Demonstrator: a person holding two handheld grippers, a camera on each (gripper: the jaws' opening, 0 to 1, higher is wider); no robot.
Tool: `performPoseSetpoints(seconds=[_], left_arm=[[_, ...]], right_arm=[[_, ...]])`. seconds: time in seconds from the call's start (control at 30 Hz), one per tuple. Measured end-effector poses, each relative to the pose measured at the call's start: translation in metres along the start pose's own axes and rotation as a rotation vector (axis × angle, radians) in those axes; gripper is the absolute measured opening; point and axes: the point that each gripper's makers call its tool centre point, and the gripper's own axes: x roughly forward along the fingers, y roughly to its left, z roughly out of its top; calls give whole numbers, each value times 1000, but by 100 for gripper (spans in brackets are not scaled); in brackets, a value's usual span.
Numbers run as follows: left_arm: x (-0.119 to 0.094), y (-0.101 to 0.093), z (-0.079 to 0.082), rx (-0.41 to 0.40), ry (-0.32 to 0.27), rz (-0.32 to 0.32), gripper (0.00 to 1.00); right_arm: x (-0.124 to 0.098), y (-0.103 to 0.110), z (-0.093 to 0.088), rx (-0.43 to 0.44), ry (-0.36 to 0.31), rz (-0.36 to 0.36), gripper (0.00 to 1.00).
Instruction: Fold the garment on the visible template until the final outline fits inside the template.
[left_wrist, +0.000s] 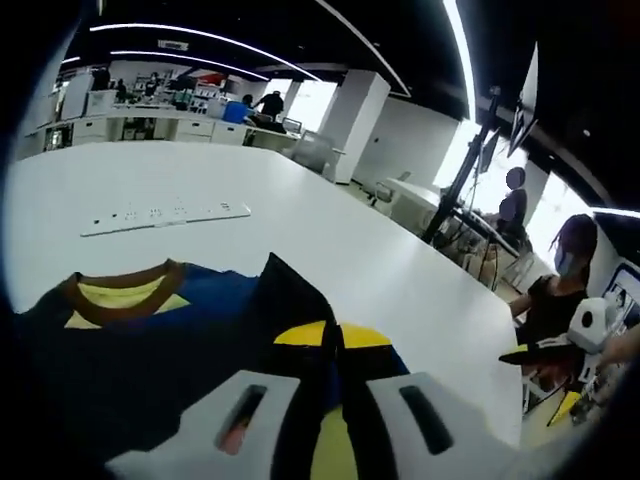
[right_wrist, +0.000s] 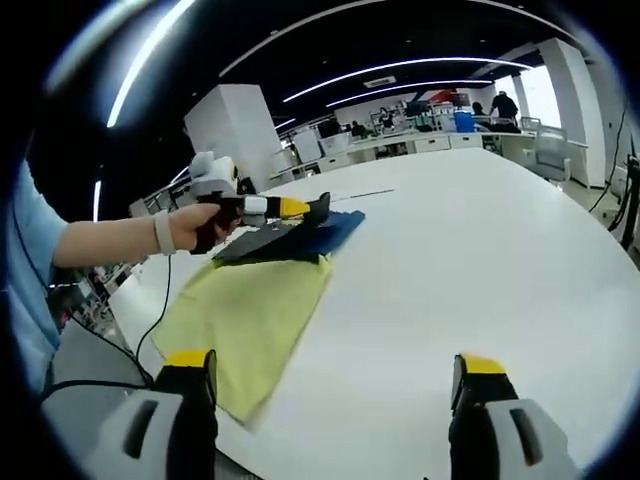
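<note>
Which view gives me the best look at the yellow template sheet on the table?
The right gripper view: the yellow template sheet lies spread on the white table, nearly its whole outline clear, with the dark blue garment at its far end, gripped by the left gripper. In the left gripper view the garment lies close up; any yellow there can't be told as template.

An open-plan office or lab. Long ceiling light strips (left_wrist: 190, 30) run overhead, and a big white table (right_wrist: 480, 250) fills the frame's middle. Desks with equipment (left_wrist: 150, 115) line the upper left, with people seated at the right.
</note>
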Motion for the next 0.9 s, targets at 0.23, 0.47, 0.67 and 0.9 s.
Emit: performPoseSetpoints(seconds=[0.23, 0.47, 0.67, 0.9], left_arm=[[7, 10, -22, -22, 43, 29, 0], [5, 6, -26, 6, 60, 21, 1], [0, 4, -26, 50, 43, 10, 14], [-9, 17, -21, 107, 8, 39, 60]], right_arm=[[-6, -2, -5, 17, 1, -11, 99], [-7, -3, -8, 28, -3, -18, 99], [-6, -1, -7, 23, 0, -15, 99], [-2, 3, -8, 17, 6, -3, 99]])
